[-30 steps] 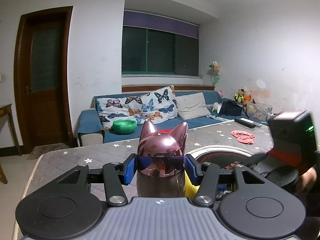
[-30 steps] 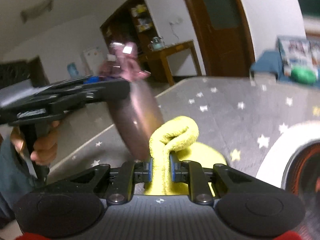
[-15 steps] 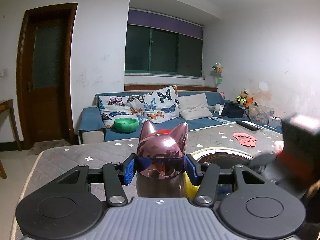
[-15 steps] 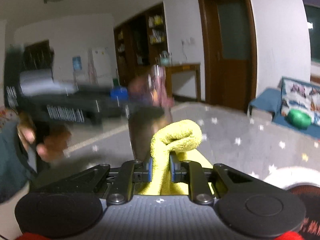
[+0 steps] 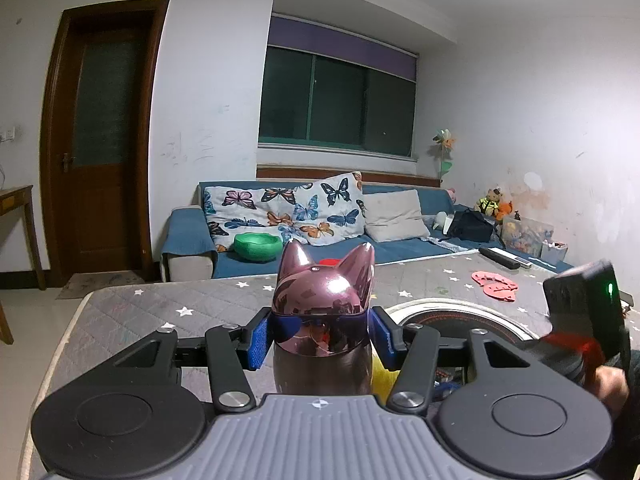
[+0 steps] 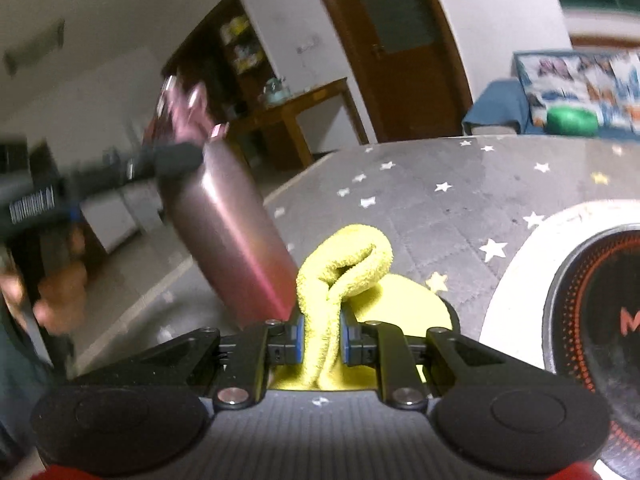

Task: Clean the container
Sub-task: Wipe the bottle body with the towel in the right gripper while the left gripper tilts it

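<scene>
- Left wrist view: left gripper [image 5: 320, 338] closed on pink bottle [image 5: 322, 320] just under its cat-eared lid [image 5: 324, 286], blue pads [image 5: 259, 338] pressed against both sides of the neck; bottle upright and centred between the fingers.
- Same view only: sliver of yellow cloth [image 5: 380, 372] just beside the bottle's right flank; right gripper body [image 5: 584, 312] at the right edge with a green light and a red strap.
- Right wrist view: right gripper [image 6: 322, 338] clamped on yellow cloth [image 6: 340, 276], a folded loop of it standing up between the blue pads [image 6: 297, 338].
- Same view only: full length of the bottle body [image 6: 232, 232], leaning in frame and blurred; its lower end next to the cloth, contact not resolvable; left gripper arm [image 6: 100, 184] across the neck; a hand [image 6: 60, 296] on the grip below.
- Materials: lid mirror-glossy pink metal with two pointed ears; body matte pink, cylindrical; cloth terry, looped pile; gripper fingers black, ribbed grey housing nearest the lens.
- Beneath and beyond: grey quilted table cover [image 5: 160, 304] with white stars; round black cooktop [image 6: 600, 312] with red markings set in a white ring, to the right of the cloth.
- Far, left wrist view: blue sofa [image 5: 400, 248], butterfly pillow [image 5: 288, 212], green bowl [image 5: 257, 246], dark window [image 5: 336, 104], brown door [image 5: 100, 136].
- Far, right wrist view only: wooden side table [image 6: 296, 112] and dark shelving [image 6: 240, 52].
</scene>
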Action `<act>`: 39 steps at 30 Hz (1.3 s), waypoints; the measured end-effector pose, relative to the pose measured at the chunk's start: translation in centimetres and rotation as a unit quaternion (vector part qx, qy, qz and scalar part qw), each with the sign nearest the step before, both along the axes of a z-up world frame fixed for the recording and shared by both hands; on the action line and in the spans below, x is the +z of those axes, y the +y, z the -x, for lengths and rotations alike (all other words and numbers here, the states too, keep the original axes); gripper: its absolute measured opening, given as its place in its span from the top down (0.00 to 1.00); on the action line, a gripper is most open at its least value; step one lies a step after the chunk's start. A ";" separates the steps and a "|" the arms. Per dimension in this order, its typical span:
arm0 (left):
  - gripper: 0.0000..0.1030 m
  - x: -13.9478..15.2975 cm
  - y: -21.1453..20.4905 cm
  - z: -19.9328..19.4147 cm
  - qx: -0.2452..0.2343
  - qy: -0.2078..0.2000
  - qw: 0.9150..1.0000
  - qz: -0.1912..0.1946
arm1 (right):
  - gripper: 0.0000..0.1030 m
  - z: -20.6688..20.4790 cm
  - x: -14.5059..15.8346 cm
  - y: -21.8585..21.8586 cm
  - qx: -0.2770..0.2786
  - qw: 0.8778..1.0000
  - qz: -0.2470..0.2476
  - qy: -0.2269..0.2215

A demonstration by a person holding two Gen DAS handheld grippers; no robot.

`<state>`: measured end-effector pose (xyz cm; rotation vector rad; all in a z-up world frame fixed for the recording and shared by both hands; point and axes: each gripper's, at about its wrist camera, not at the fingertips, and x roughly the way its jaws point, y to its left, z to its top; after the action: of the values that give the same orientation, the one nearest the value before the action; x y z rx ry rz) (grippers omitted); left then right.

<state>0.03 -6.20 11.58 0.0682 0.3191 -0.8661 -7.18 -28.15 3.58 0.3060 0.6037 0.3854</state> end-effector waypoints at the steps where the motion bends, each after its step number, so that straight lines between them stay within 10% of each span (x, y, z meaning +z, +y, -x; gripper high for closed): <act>1: 0.46 -0.1 0.1 0.0 0.000 0.000 1.000 0.000 | 0.84 0.1 0.4 -0.4 -0.002 1.000 -0.015 -0.003; 10: 0.46 -0.1 0.9 -0.4 -0.001 0.000 1.000 -0.001 | 0.84 -1.6 3.1 -0.6 0.003 0.992 -0.099 -0.073; 30: 0.45 -0.2 4.1 -0.8 -0.012 -0.008 1.000 -0.006 | 0.84 -2.5 -1.8 0.3 -0.001 0.999 -0.035 0.014; 39: 0.45 0.0 3.8 -0.3 -0.098 -0.040 0.993 -0.047 | 0.84 -1.0 4.4 0.4 0.055 0.993 -0.014 -0.104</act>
<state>0.37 -2.38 11.62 0.2237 0.2812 -1.0409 -6.19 -27.78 7.93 0.2561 0.4122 0.5251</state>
